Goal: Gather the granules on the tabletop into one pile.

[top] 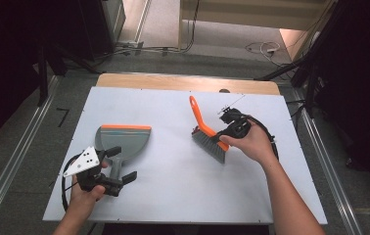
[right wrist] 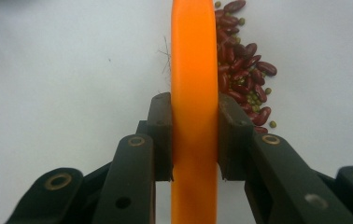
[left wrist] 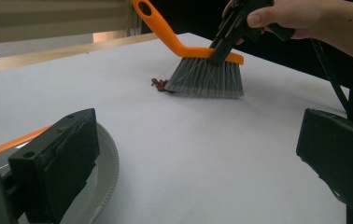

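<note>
Nearest the camera, the left gripper [top: 119, 165] sat with jaws spread wide around the dustpan [top: 124, 141] handle. Well right of the dustpan, the right gripper [top: 224, 133] clamped the orange brush [top: 207, 131], its bristles touching a small pile of beans [right wrist: 242, 70].

brush [top: 207, 132]: orange, grey bristles | dustpan [top: 124, 142]: grey, orange edge | beans [right wrist: 242, 70]: dark red

A white table [top: 173, 191] with a wooden far edge bears 1 grey dustpan [top: 124, 142] near its left side. The brush's [top: 211, 141] bristles rest right of centre, touching a small pile of red beans [right wrist: 242, 70].
</note>
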### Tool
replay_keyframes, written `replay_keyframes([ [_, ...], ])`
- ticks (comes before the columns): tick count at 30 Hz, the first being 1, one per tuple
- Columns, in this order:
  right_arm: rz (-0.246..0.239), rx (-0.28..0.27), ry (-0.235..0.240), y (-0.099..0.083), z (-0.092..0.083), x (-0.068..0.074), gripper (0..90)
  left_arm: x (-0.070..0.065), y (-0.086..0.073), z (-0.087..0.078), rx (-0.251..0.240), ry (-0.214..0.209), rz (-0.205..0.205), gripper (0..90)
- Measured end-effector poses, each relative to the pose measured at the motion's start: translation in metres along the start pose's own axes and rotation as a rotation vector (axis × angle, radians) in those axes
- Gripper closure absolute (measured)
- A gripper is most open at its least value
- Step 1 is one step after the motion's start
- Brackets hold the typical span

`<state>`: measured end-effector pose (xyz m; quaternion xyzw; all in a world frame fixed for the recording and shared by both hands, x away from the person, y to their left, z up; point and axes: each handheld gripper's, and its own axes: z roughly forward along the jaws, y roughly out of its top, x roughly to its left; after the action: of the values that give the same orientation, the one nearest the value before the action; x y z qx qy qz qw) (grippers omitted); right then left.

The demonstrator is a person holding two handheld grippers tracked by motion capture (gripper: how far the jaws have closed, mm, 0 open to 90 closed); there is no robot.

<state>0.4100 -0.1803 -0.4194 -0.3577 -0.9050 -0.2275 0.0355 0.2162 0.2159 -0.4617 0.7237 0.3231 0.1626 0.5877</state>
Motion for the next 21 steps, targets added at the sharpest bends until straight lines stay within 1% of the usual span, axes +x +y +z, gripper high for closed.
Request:
replay_keyframes([
  [2,0.010,-0.032,0.004,-0.004,-0.008,0.000,68.8,0.000,0.000,0.000,0.001,0.000,0.001,0.0],
  [3,0.018,-0.058,0.004,-0.007,-0.012,0.001,68.8,0.000,0.000,0.001,0.001,0.001,0.000,0.0],
  [7,0.040,-0.154,0.001,-0.025,-0.027,0.002,68.8,0.000,0.000,0.001,0.004,0.003,0.003,0.0],
  [11,0.061,-0.236,-0.002,-0.049,-0.037,0.000,68.8,0.000,-0.001,0.002,0.008,0.003,0.006,0.0],
  [12,0.069,-0.258,-0.011,-0.055,-0.039,-0.001,68.8,0.000,-0.001,0.002,0.008,0.004,0.004,0.0],
  [15,0.095,-0.336,-0.014,-0.075,-0.045,-0.003,68.8,0.000,-0.001,0.002,0.005,0.009,0.001,0.0],
  [17,0.118,-0.380,-0.019,-0.088,-0.047,-0.004,68.7,0.001,-0.001,0.002,0.002,0.014,-0.001,0.0],
  [21,0.145,-0.453,-0.036,-0.114,-0.048,-0.005,68.8,0.002,-0.002,0.001,0.001,0.018,-0.006,0.0],
])
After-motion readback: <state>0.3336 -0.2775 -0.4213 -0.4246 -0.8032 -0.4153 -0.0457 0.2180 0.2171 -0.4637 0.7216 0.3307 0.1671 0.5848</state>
